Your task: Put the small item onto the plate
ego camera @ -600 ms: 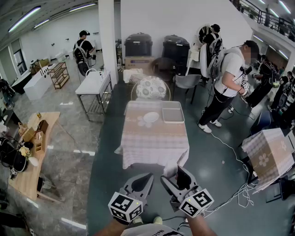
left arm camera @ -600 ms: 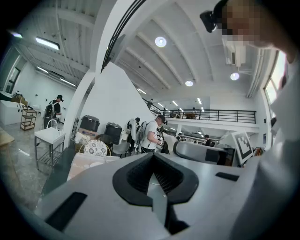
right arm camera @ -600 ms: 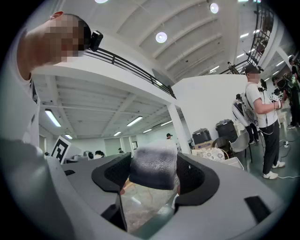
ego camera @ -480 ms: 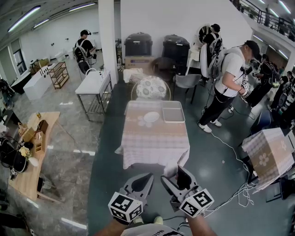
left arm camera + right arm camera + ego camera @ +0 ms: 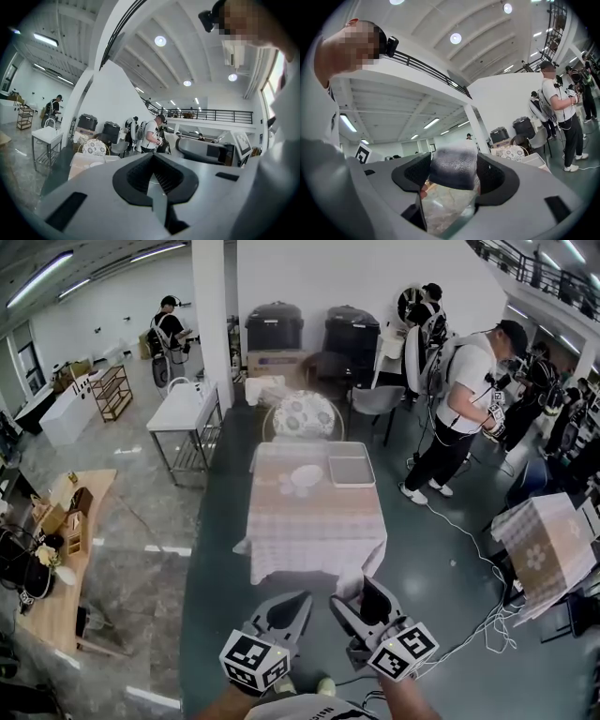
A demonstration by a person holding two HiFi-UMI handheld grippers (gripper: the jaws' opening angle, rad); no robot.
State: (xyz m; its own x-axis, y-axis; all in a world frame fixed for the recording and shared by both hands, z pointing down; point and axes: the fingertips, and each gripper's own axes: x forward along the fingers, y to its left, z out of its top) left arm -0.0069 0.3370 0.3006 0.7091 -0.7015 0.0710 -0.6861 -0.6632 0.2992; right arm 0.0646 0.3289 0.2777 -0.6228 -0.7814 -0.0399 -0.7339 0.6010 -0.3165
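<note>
A white plate (image 5: 307,476) lies at the far end of a table with a checked cloth (image 5: 314,521), well ahead of both grippers. My right gripper (image 5: 353,593) is at the bottom of the head view, shut on a small grey-and-white soft item (image 5: 348,584). In the right gripper view the small item (image 5: 453,169) fills the gap between the jaws, with clear wrapping below it. My left gripper (image 5: 298,600) hangs beside the right one, shut and empty; its jaws meet at the tip (image 5: 153,156) in the left gripper view.
A metal tray (image 5: 352,470) lies right of the plate. A patterned chair (image 5: 307,416) stands at the table's far end. A person in a white shirt (image 5: 469,395) stands to the right, with cables (image 5: 469,549) on the floor. Another checked table (image 5: 544,554) is at right, a wooden table (image 5: 66,559) at left.
The head view has shifted slightly, so the room sits a little differently in frame. Both grippers keep their places and their jaws have not changed.
</note>
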